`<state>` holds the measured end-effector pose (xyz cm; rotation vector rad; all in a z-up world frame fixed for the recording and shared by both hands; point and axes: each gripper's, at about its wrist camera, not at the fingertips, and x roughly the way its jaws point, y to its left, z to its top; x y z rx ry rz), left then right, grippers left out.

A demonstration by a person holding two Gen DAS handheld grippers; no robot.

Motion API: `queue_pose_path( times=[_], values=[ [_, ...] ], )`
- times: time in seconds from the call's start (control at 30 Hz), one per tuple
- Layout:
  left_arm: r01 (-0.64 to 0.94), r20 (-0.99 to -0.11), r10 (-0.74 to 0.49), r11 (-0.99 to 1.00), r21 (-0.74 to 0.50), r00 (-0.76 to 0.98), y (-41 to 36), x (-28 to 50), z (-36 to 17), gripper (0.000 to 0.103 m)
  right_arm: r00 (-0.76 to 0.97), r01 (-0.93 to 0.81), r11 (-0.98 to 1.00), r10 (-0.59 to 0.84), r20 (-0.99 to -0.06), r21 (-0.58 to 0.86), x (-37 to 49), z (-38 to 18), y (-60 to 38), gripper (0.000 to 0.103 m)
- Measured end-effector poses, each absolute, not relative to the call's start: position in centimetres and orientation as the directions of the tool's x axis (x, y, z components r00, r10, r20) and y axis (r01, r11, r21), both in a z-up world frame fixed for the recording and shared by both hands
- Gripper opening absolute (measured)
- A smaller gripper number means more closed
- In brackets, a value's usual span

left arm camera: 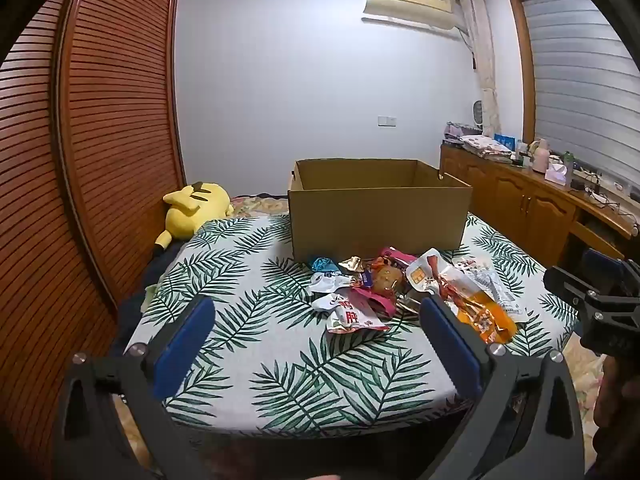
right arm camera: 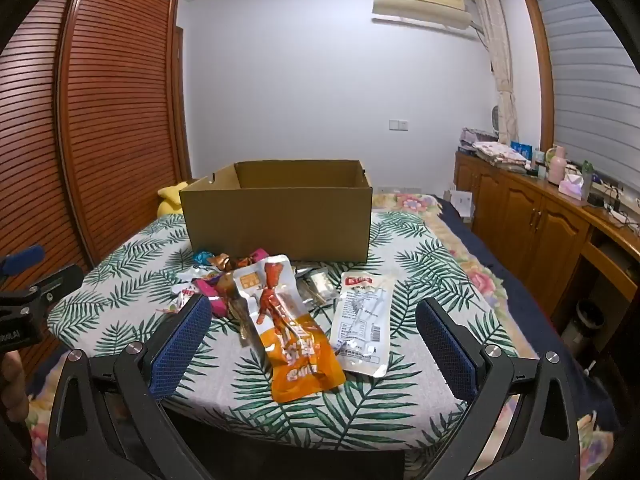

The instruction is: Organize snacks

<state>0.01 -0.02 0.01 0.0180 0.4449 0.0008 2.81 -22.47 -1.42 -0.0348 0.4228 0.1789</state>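
Orange snack packet (right arm camera: 298, 344) lies between the spread, empty right tool (right arm camera: 314, 340) fingers.

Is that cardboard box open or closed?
Open: the cardboard box has no lid, and its inner walls show. Contents cannot be seen.

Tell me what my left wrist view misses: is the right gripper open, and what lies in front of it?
Observer: The right gripper is open and holds nothing. The orange packet lies flat on the bedspread, straight ahead between the fingers.
Operator: The white packet beside it is half hidden for me. How does it lie?
Observer: The white packet lies flat just right of the orange one, barcode side up.
Operator: Is anything tucked behind those two?
Observer: A clear silvery packet lies behind them, toward the cardboard box.
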Motion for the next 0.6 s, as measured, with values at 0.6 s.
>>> queue_pose_path(
  times=[0.6],
  values=[
    [0.004, -0.43, 0.005, 1.0, 0.018, 0.903, -0.03, 0.01, 0.01, 0.103, 0.895, -0.178, 0.984, 0.16, -0.416, -0.003, 2.95, -1.58, -22.65, 0.103]
  ],
)
